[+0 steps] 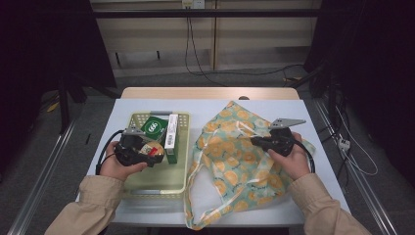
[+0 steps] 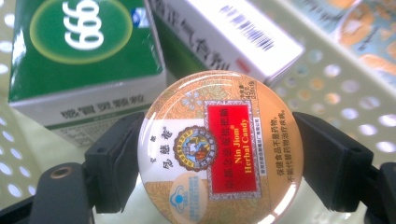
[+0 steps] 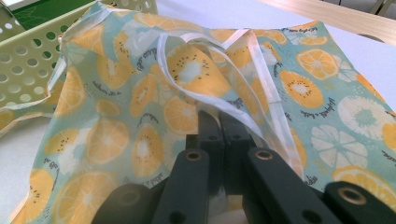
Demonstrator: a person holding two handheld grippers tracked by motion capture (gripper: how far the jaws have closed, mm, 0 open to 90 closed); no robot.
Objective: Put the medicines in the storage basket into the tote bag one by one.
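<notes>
The left gripper [image 2: 205, 158] is clamping a round orange candy tin [image 2: 219, 149] over the pale green perforated basket [image 1: 182, 147]. The right gripper [image 3: 219, 126], jaws pinched together, is holding open the rim of the fruit-printed fabric bag [image 3: 140, 116]. Next, the tin probably needs carrying across into that mouth.

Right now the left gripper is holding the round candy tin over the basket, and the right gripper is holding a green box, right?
Not quite. The right gripper is shut on the fruit-print bag, not a green box, as the right gripper view shows. The left gripper does hold the round candy tin over the basket.
</notes>
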